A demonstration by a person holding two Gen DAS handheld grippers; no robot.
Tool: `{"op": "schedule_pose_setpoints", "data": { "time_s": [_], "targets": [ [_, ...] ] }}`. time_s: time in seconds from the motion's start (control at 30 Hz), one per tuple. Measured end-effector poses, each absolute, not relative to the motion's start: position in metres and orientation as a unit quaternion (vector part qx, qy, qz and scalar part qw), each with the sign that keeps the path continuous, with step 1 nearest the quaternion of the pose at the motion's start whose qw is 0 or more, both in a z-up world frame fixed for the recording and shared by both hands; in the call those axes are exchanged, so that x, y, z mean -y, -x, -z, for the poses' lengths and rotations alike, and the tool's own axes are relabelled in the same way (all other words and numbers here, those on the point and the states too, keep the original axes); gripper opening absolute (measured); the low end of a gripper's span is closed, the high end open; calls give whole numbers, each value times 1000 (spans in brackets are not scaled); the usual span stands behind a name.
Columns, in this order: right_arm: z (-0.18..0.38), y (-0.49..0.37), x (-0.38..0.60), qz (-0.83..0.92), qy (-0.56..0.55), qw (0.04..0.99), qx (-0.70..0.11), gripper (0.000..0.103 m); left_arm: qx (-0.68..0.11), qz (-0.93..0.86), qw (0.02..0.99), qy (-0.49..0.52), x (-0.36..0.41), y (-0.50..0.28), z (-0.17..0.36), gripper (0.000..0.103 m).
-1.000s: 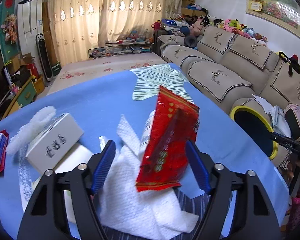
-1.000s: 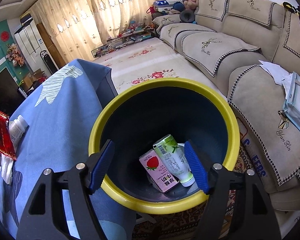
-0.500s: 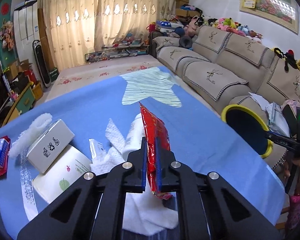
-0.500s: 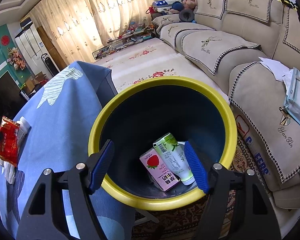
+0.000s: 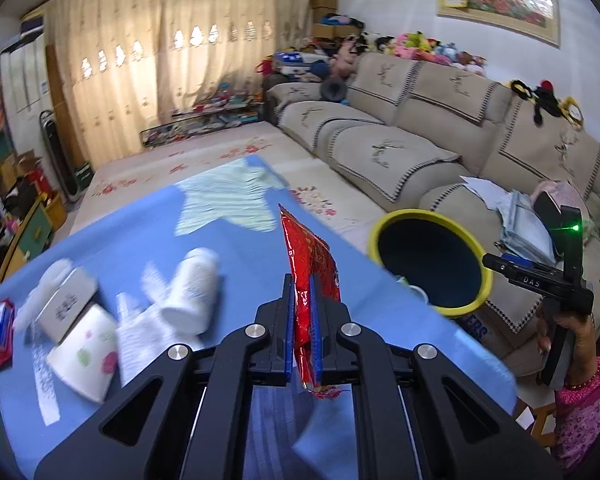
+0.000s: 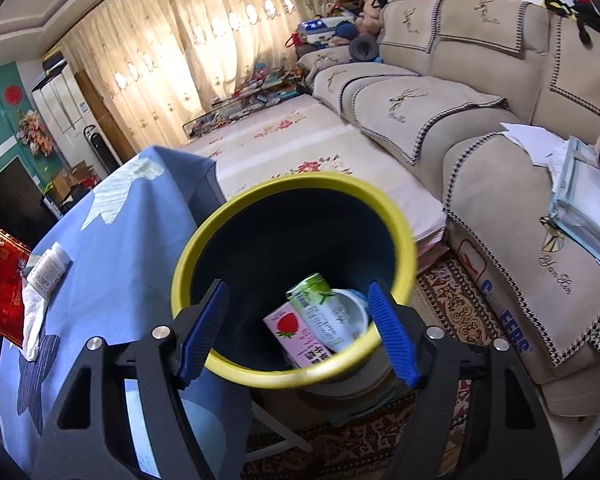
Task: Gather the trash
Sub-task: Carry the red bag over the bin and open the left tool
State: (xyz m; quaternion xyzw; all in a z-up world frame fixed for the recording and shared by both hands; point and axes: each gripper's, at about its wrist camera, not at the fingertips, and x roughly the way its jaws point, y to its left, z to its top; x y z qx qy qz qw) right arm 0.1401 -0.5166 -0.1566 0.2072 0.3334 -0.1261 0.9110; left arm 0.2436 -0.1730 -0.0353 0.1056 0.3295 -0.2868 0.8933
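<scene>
My left gripper (image 5: 302, 292) is shut on a red snack wrapper (image 5: 308, 252), held upright above the blue tablecloth (image 5: 140, 232). The same red wrapper (image 6: 2, 280) shows at the left edge of the right wrist view. To the right, beside the table, stands a dark bin with a yellow rim (image 5: 384, 224). My right gripper (image 6: 297, 286) hangs open over that bin (image 6: 300, 180) with nothing between its pads. Inside the bin lie a pink strawberry carton (image 6: 296, 332), a green and white carton (image 6: 316, 300) and a white cup (image 6: 350, 312).
On the cloth lie a white bottle (image 5: 192, 292), crumpled tissue (image 5: 140, 328), a paper cup (image 5: 84, 356), a white box (image 5: 66, 308) and a small blue-red packet (image 5: 0, 324). A beige sofa (image 5: 400, 152) runs behind the bin. A person's hand (image 5: 572, 328) holds the right device.
My left gripper closed on the red wrapper, lifted it off the tissue and carried it right, toward the bin. The right gripper drew back a little over the bin, still open.
</scene>
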Motion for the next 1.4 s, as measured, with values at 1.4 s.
{"op": "schedule_pose_setpoints", "data": {
  "time_s": [1.4],
  "targets": [
    [191, -95, 599, 168, -276, 886, -333, 72, -365, 331, 860, -129, 344, -276, 84, 46]
  ]
}}
